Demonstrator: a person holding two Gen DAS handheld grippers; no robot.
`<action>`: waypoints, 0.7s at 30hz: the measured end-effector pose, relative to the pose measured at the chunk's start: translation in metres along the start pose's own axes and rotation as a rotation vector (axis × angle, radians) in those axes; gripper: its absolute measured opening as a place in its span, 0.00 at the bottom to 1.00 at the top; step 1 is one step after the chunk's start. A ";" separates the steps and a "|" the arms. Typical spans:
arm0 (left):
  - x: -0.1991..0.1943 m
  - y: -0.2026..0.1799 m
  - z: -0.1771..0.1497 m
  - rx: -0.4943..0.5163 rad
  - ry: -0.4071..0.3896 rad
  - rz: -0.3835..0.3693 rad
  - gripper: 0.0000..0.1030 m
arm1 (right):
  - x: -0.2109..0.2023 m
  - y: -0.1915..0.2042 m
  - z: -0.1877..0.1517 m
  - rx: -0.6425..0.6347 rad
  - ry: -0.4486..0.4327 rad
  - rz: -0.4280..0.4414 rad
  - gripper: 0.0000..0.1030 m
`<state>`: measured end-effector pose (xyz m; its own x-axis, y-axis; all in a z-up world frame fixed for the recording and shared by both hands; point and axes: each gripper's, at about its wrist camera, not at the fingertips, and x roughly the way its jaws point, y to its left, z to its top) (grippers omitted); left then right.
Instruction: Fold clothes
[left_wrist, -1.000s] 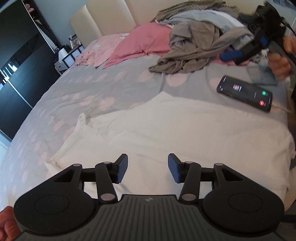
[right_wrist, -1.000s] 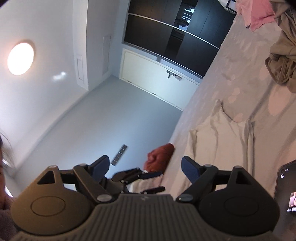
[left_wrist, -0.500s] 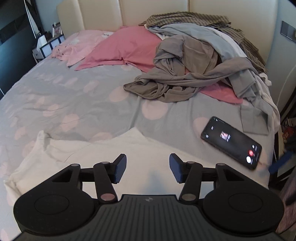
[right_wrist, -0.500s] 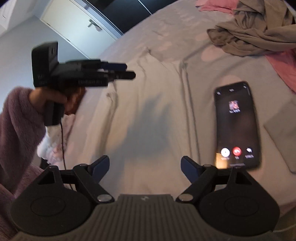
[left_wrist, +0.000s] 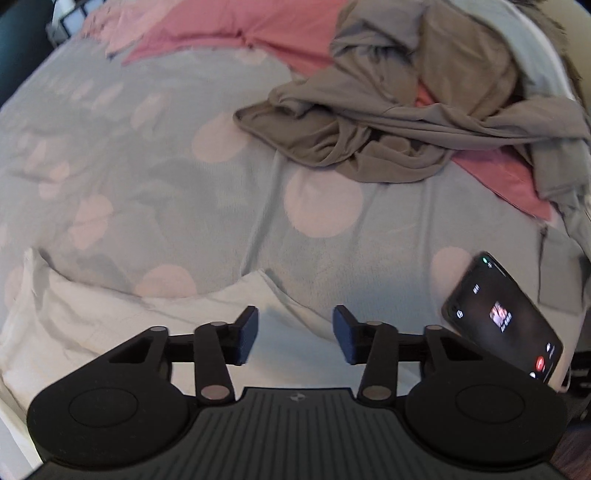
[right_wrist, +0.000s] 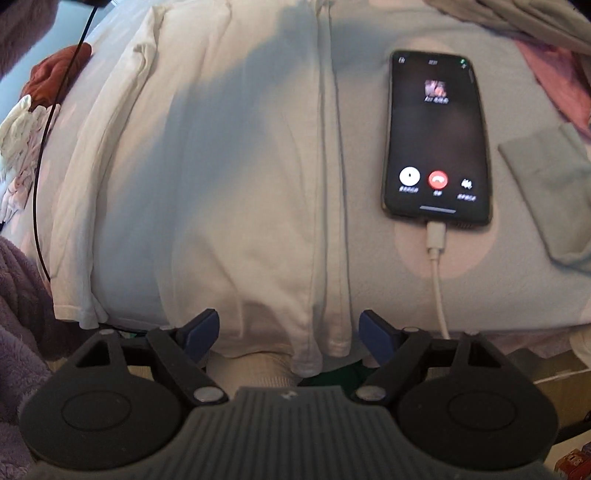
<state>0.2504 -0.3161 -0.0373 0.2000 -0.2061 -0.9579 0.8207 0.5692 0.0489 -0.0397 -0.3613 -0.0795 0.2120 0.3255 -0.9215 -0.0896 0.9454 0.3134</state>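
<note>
A white garment (left_wrist: 110, 325) lies spread flat on the bed, seen lengthwise in the right wrist view (right_wrist: 229, 166). My left gripper (left_wrist: 295, 332) hovers over its edge near a pointed corner, jaws closing. The cloth shows beyond the gap and the pads do not press on it. My right gripper (right_wrist: 288, 336) points down at the garment's hem by the bed's edge, jaws wide and closing. The hem sits between the fingers, not pinched.
A phone (right_wrist: 436, 136) with a call screen lies right of the garment, its white cable (right_wrist: 437, 280) running off the bed. A heap of taupe and grey clothes (left_wrist: 388, 122) covers pink pillows (left_wrist: 240, 26). A grey folded cloth (right_wrist: 546, 184) lies far right; a purple fleece sleeve (right_wrist: 18, 295) is left.
Both grippers tipped down toward the bed. The left one travelled along the garment toward the phone side and its jaws narrowed. The right one swung from the room to the garment's hem.
</note>
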 end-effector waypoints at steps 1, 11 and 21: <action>0.006 0.001 0.004 -0.018 0.025 0.007 0.34 | 0.002 -0.001 0.001 0.002 0.008 -0.004 0.72; 0.044 0.013 0.018 -0.108 0.100 0.036 0.27 | 0.012 -0.007 -0.001 -0.013 0.037 -0.036 0.47; 0.021 0.028 -0.004 -0.138 0.003 -0.003 0.05 | 0.001 -0.019 -0.014 0.046 0.010 0.012 0.08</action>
<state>0.2755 -0.3016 -0.0575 0.1959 -0.2060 -0.9587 0.7401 0.6724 0.0068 -0.0513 -0.3793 -0.0899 0.2011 0.3372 -0.9197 -0.0469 0.9411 0.3348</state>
